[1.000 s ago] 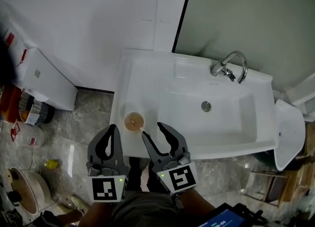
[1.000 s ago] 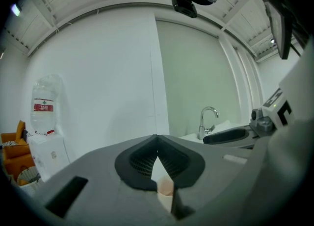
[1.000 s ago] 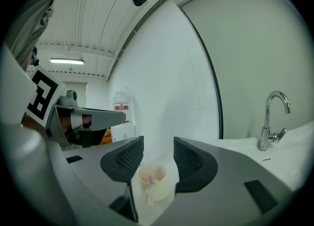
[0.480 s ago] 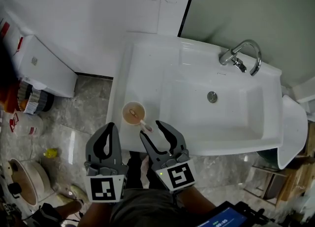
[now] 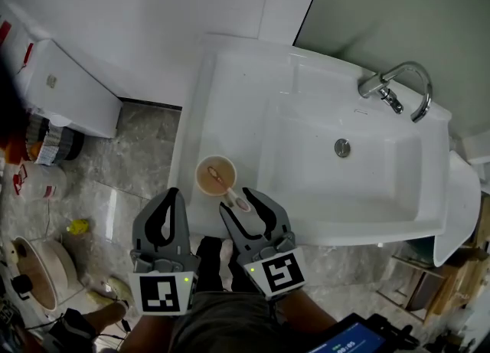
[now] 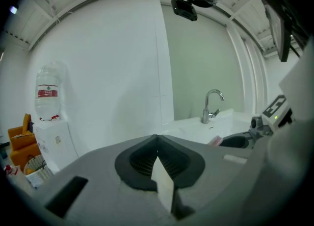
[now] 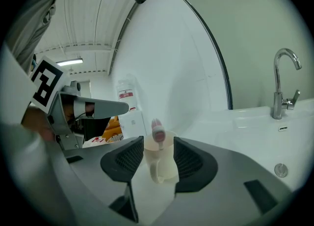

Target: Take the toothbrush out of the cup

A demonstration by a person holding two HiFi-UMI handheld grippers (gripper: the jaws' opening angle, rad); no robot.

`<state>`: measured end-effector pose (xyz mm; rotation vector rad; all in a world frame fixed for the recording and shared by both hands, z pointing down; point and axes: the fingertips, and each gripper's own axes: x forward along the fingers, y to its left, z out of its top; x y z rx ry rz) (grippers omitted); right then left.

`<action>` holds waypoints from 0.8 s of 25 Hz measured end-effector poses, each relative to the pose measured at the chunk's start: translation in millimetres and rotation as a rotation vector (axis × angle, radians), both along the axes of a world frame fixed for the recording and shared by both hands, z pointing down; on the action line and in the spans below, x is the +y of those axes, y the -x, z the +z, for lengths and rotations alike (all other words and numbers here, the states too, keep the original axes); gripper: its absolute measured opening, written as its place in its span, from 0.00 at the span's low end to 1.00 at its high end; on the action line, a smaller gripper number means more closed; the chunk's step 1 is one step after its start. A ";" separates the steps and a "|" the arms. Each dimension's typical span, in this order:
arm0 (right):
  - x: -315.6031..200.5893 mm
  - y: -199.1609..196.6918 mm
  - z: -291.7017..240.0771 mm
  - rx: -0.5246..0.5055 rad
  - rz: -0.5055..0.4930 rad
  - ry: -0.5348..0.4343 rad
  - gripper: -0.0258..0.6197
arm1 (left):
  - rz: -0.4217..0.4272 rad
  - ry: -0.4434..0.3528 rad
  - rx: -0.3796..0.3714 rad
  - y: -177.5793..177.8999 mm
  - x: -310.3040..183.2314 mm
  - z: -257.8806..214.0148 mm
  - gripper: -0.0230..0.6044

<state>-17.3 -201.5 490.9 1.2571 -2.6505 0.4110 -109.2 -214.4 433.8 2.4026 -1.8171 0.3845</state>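
White washbasin (image 5: 230, 106), faucet (image 5: 398, 91) toward its far right corner; the action is on the flat left ledge near the front-left corner. Left gripper (image 5: 174, 194) hangs just outside the front edge with its jaws closed on nothing; its own view shows the pads meeting. Right gripper (image 5: 236, 199) is just beside it on the right, tips over the front edge of the ledge. Its jaws have just been opening and stand wide, pads touching nothing. Cup (image 5: 217, 176) is cream and upright on the ledge, straight ahead of the right jaws and just past their tips. In the right gripper view it sits centred in the gap, handle facing the gripper. Toothbrush (image 5: 229, 189) stands in the cup, long axis tilted up and out toward the front edge, i.e. straight at the right gripper. Its pink head clears the rim and in the head view lies right at the gap between the right jaw tips. Key relation: the brush leans along the gripper's pointing line, not across it, so the jaws would close on the neck side-on. The head looks a bit above the pad line; can't tell the depth gap. Right gripper is clearly nearer. My read: short push forward and slightly up, close, then draw out along the tilt so the cup doesn't tip.
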 end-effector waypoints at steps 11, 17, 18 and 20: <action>-2.1 5.1 7.4 -0.005 0.008 0.020 0.29 | 0.003 0.039 0.014 5.3 2.1 12.6 0.05; -3.9 7.2 8.1 -0.002 0.010 0.027 0.24 | 0.003 0.036 0.012 7.8 1.5 13.3 0.05; -4.4 7.3 7.8 -0.001 0.010 0.027 0.23 | 0.005 0.038 0.010 7.6 1.3 13.1 0.05; -4.7 7.2 7.6 0.001 0.012 0.027 0.21 | 0.004 0.040 0.011 7.0 1.0 12.4 0.05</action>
